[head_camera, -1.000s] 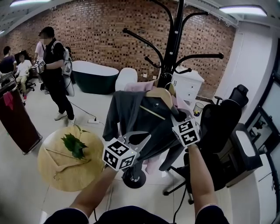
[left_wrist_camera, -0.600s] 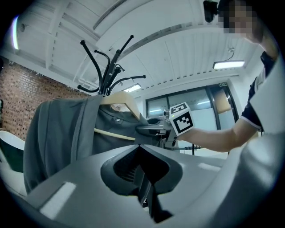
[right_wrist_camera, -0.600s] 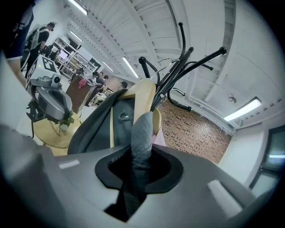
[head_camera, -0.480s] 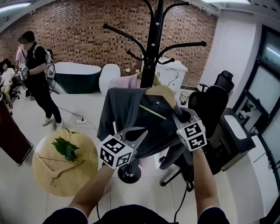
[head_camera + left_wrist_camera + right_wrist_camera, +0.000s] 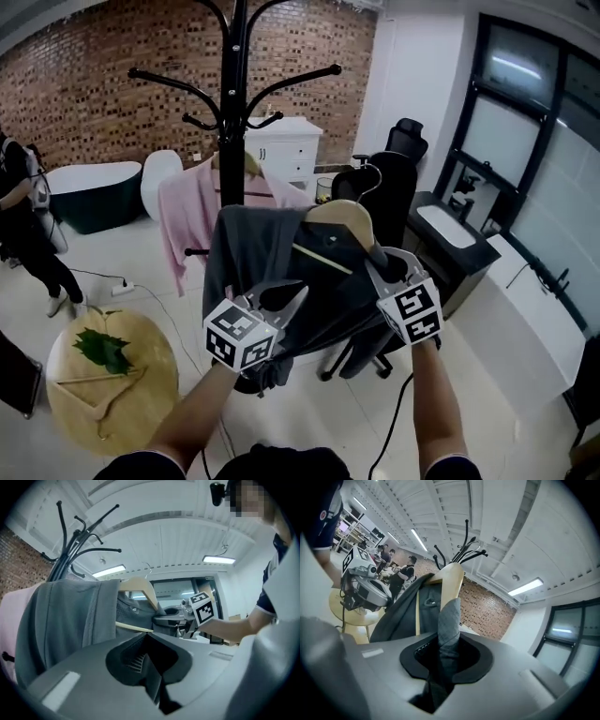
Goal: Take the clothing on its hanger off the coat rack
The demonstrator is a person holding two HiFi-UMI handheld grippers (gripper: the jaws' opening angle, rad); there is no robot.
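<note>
A grey garment [image 5: 253, 253] hangs on a wooden hanger [image 5: 342, 220] whose wire hook [image 5: 375, 178] is free in the air, to the right of the black coat rack [image 5: 234, 94]. My right gripper [image 5: 380, 262] is shut on the hanger's right shoulder, with grey cloth [image 5: 449, 620] pinched between its jaws below the wood [image 5: 452, 583]. My left gripper [image 5: 295, 295] is shut under the garment's lower front, and nothing shows between its jaws. In the left gripper view the garment [image 5: 70, 616] and hanger [image 5: 140, 590] are just beyond the jaws. A pink garment [image 5: 192, 216] hangs on the rack.
A round wooden table [image 5: 141, 366] with a green leaf and a spare hanger stands at lower left. Black office chairs [image 5: 389, 178] are behind the hanger, a white cabinet [image 5: 281, 145] and a bathtub [image 5: 89, 192] sit by the brick wall. A person [image 5: 23, 225] stands at far left.
The grey garment on its hanger has come away from the rack toward the right, uncovering the pink garment. The view has swung right. Both grippers keep their hold.
</note>
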